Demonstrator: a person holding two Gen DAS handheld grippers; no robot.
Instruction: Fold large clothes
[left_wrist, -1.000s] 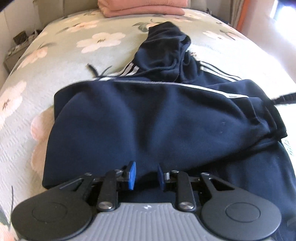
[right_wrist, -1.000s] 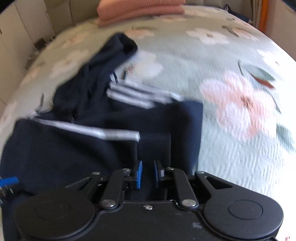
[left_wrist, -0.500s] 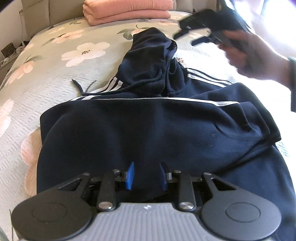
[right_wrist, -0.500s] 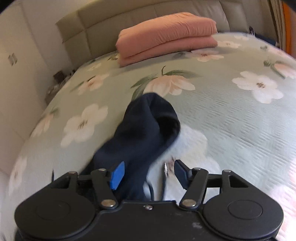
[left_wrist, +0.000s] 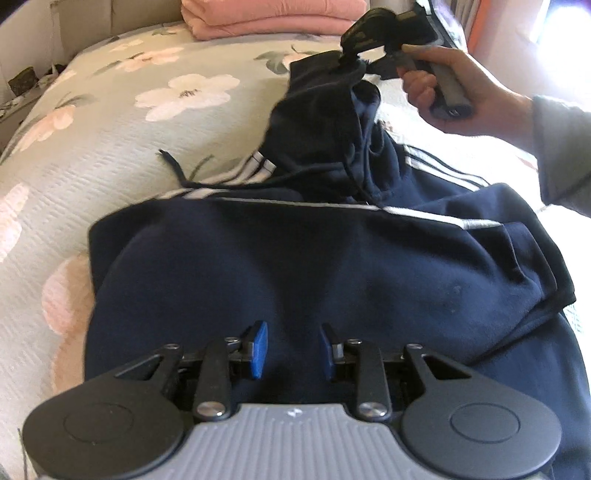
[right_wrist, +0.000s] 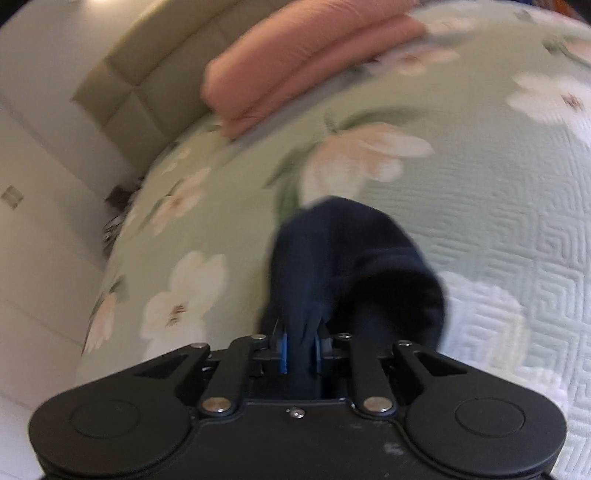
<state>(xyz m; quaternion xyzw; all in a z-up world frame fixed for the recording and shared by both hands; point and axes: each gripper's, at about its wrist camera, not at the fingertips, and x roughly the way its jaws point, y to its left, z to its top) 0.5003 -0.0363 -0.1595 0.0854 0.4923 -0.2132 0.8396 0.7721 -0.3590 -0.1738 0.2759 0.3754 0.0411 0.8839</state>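
A navy hoodie (left_wrist: 314, 266) with white stripes lies partly folded on the floral bedspread (left_wrist: 92, 140). My left gripper (left_wrist: 290, 349) is open and empty, its blue pads just above the near edge of the hoodie's body. My right gripper (right_wrist: 300, 349) is shut on the navy hood (right_wrist: 351, 258) and lifts it off the bed. In the left wrist view the right gripper (left_wrist: 345, 61) shows at the far end, pinching the top of the hood (left_wrist: 321, 107), with the hand behind it. A drawstring (left_wrist: 173, 166) trails on the bedspread to the left.
A folded pink blanket (left_wrist: 273, 16) lies at the head of the bed, also in the right wrist view (right_wrist: 295, 70). A padded headboard (right_wrist: 147, 81) and a white wall (right_wrist: 37, 184) stand behind. A bedside surface with clutter (left_wrist: 22, 79) is at the far left.
My right gripper moved from the hoodie's right side up to the hood, shut on it and raised it. My left gripper stayed open over the near edge of the hoodie.
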